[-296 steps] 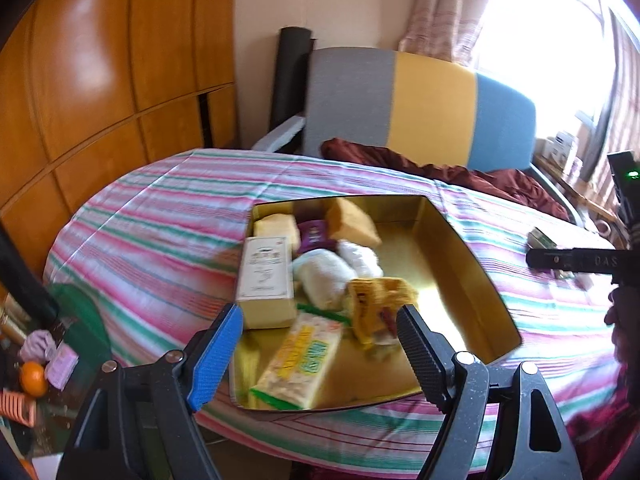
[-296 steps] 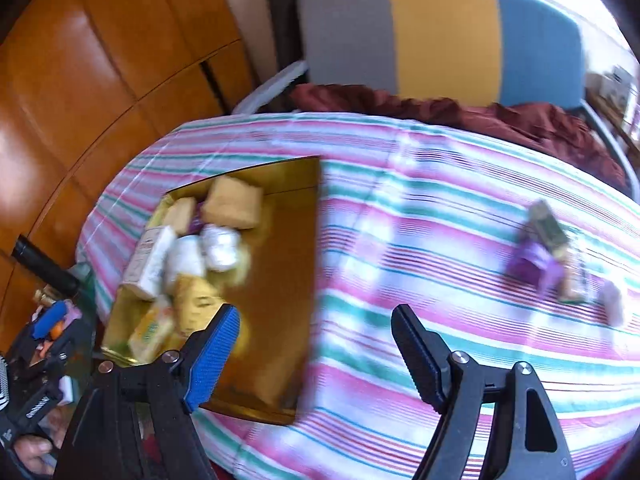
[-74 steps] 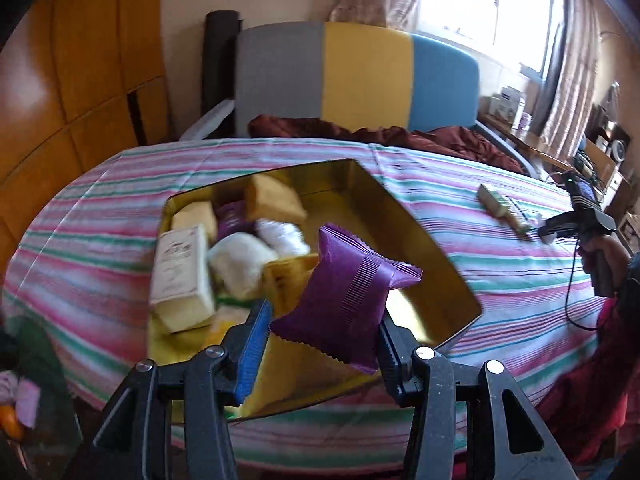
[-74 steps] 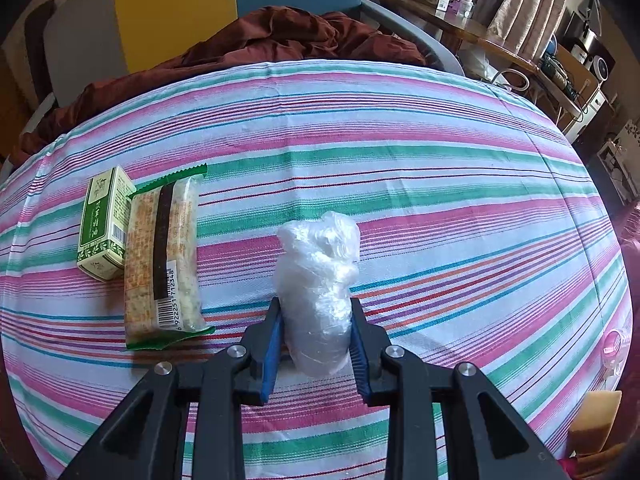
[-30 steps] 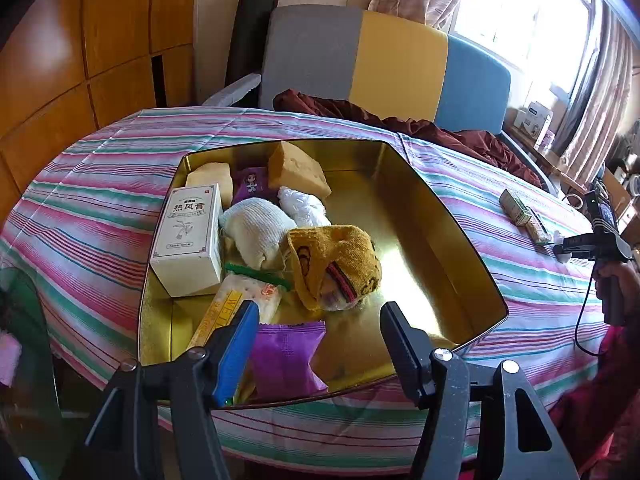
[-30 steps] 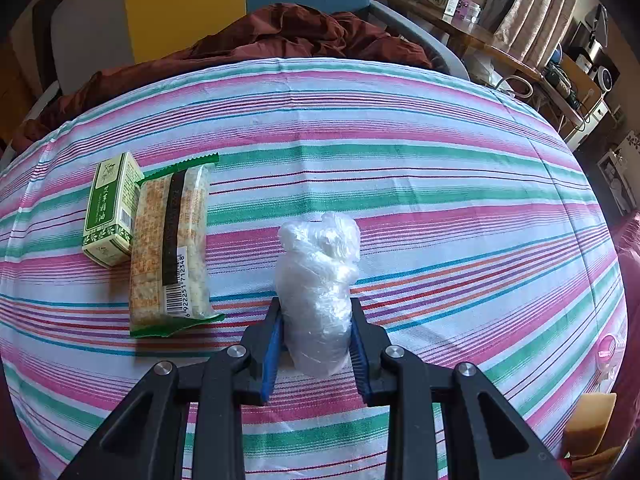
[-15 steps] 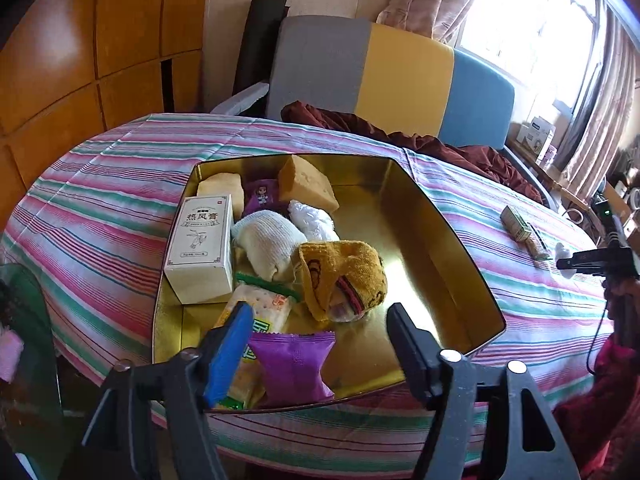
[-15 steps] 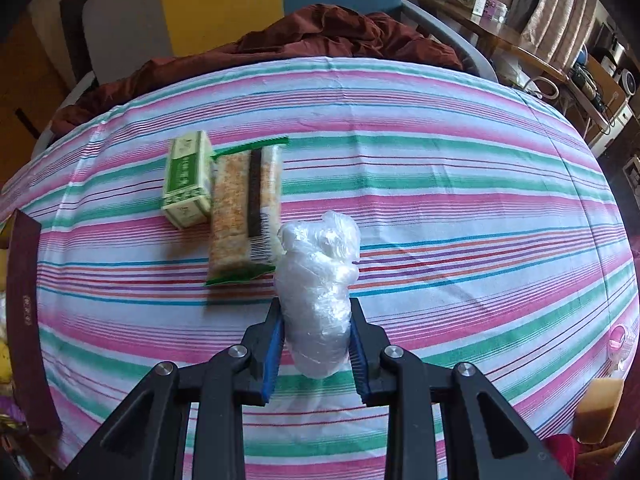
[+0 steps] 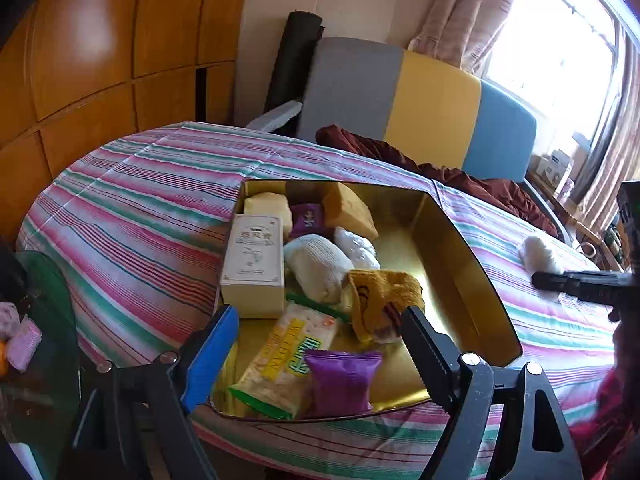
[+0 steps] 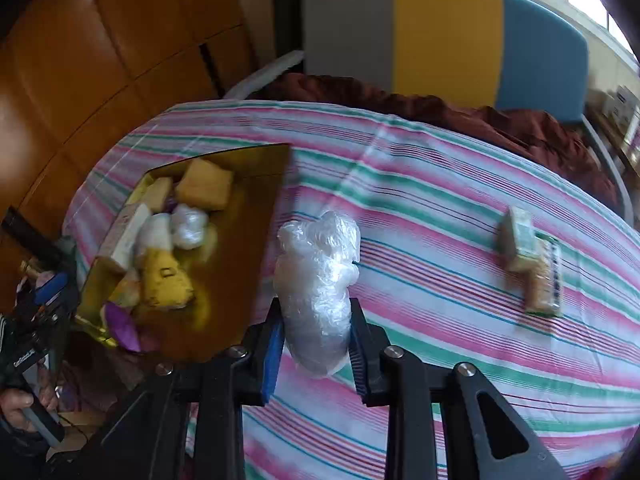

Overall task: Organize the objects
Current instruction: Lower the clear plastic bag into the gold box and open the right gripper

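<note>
**Bundle heads for the tin**

The right gripper (image 10: 316,340) is clamped on a plastic-wrapped bundle (image 10: 318,276), held above the cloth (image 10: 440,248) beside the gold tin (image 10: 256,200), probably to drop it in. The left gripper (image 9: 320,344), its jaws opening with nothing between them, hangs over the tin's near edge. Inside lie a purple packet (image 9: 340,380), a cracker pack (image 9: 288,356), a white box (image 9: 254,264), a yellow cloth (image 9: 380,300), rolls and sponges. A green box (image 10: 516,240) waits on the cloth.

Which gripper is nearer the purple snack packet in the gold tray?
Left. The left gripper hangs right above the purple snack packet, jaws opening with nothing between them. The right gripper is off past the gold tray over the tablecloth, clamping a plastic-wrapped bundle.
</note>
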Demonstrator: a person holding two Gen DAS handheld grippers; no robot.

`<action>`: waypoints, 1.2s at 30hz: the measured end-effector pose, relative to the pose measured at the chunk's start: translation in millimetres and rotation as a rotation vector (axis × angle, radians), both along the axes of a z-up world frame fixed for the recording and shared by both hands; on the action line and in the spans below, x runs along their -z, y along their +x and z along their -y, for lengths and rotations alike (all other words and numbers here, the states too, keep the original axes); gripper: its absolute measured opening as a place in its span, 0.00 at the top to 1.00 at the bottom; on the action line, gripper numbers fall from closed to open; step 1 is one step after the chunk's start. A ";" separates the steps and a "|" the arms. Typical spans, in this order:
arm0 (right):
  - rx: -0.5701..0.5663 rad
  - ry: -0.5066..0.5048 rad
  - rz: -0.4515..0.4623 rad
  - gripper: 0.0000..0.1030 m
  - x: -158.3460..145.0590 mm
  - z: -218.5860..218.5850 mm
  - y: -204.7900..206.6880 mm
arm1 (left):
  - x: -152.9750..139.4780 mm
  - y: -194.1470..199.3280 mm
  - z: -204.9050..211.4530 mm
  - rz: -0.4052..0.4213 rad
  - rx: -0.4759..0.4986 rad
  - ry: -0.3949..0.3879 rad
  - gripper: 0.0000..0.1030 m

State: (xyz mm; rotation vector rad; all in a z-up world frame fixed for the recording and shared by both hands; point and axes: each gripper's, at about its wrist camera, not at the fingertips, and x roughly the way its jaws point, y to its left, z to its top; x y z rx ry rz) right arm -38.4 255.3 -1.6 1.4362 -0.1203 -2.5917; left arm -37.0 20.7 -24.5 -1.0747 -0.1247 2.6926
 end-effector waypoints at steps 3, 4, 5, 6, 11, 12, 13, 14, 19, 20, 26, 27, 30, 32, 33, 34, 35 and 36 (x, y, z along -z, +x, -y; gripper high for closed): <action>-0.119 -0.003 0.024 0.72 10.7 49.6 -2.0 | 0.1 -0.2 9.0 -0.002 -0.021 0.003 0.18; -0.145 0.003 0.037 0.72 17.3 59.8 -1.8 | 0.9 -0.4 11.8 0.000 -0.026 0.004 0.18; -0.171 0.012 0.051 0.72 22.9 72.1 -2.3 | 2.4 -0.5 14.7 0.004 -0.031 0.005 0.18; -0.191 0.019 0.062 0.72 27.7 82.6 -2.9 | 3.5 -0.3 16.9 0.006 -0.034 0.007 0.18; -0.304 0.062 0.128 0.72 53.7 126.4 -6.9 | 7.8 0.3 22.6 0.011 -0.039 0.019 0.18; -0.314 0.077 0.135 0.72 58.1 131.3 -7.3 | 8.3 0.8 22.2 0.010 -0.037 0.020 0.17; -0.323 0.081 0.144 0.72 62.9 136.2 -8.4 | 9.0 1.3 22.0 0.010 -0.035 0.020 0.16; -0.332 0.078 0.154 0.72 67.0 140.2 -9.3 | 9.7 1.9 22.2 0.010 -0.034 0.020 0.15; -0.343 0.030 0.161 0.67 72.9 147.6 -13.7 | 10.9 2.8 22.1 0.012 -0.033 0.020 0.15; -0.348 0.008 0.165 0.59 72.9 146.7 -13.2 | 10.6 3.2 22.6 0.010 -0.034 0.021 0.15; -0.328 -0.070 0.139 0.46 60.3 131.8 -1.1 | 8.9 3.5 20.8 0.002 -0.033 0.015 0.14; -0.322 -0.077 0.129 0.46 57.1 128.4 -0.1 | 8.7 3.6 20.0 0.001 -0.032 0.013 0.14; -0.299 -0.091 0.100 0.46 48.0 118.2 5.7 | 6.0 5.0 17.8 -0.005 -0.028 0.004 0.14; -0.283 -0.091 0.080 0.46 40.5 111.6 10.3 | 3.1 6.3 14.7 -0.014 -0.025 -0.007 0.14; -0.275 -0.090 0.070 0.46 36.8 109.3 11.4 | 2.0 6.9 12.6 -0.017 -0.021 -0.014 0.14; -0.264 -0.090 0.060 0.46 32.7 102.4 14.0 | 1.0 7.7 9.9 -0.020 -0.015 -0.021 0.13; -0.254 -0.087 0.051 0.46 30.4 98.8 15.2 | 0.2 8.5 6.9 -0.022 -0.010 -0.030 0.13; -0.244 -0.083 0.043 0.46 27.8 96.5 12.9 | -0.6 9.2 3.7 -0.025 -0.004 -0.038 0.13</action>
